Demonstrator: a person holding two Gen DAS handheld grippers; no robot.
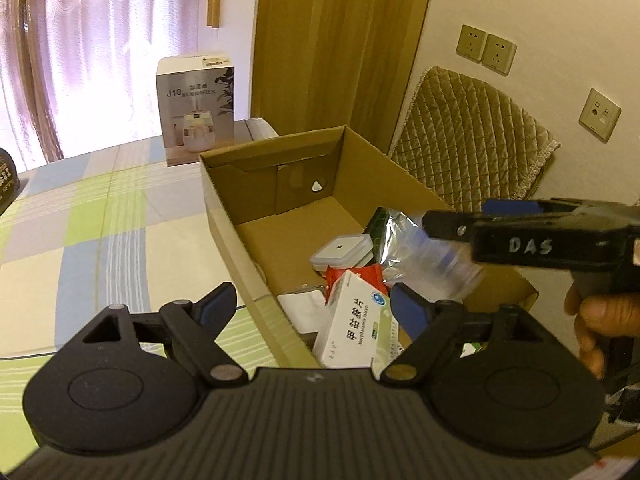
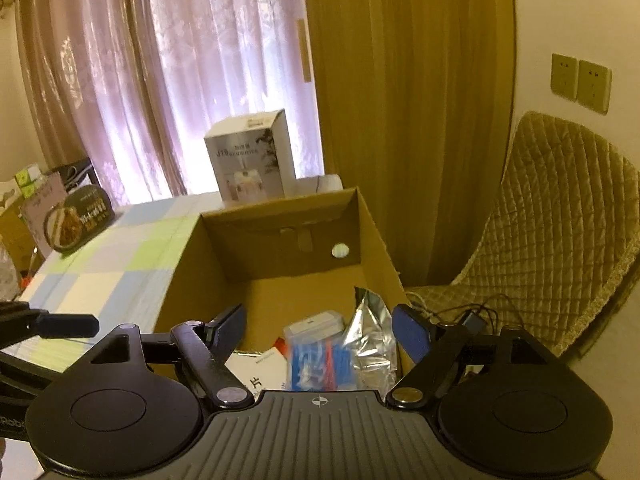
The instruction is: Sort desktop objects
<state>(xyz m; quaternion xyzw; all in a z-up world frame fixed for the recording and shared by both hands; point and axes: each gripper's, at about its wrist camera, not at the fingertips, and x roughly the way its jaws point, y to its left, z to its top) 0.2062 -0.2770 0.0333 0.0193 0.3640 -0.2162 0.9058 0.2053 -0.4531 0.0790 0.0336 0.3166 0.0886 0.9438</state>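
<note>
Both hand-held grippers are hanging over the near end of the cardboard box (image 1: 224, 216) on the desk (image 1: 80, 240), left hand-held gripper (image 1: 310, 304) and right hand-held gripper (image 2: 318, 330) each spread wide and empty. Inside, just below them, are lying a white medicine carton (image 1: 352, 320), a small lidded container (image 1: 340, 250), a foil pouch (image 2: 370, 332) and a clear bag (image 2: 320, 360) of blue pieces; the far end is sitting bare.

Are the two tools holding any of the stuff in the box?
No. The left tool and right tool are both open and empty above the cardboard box.
</note>
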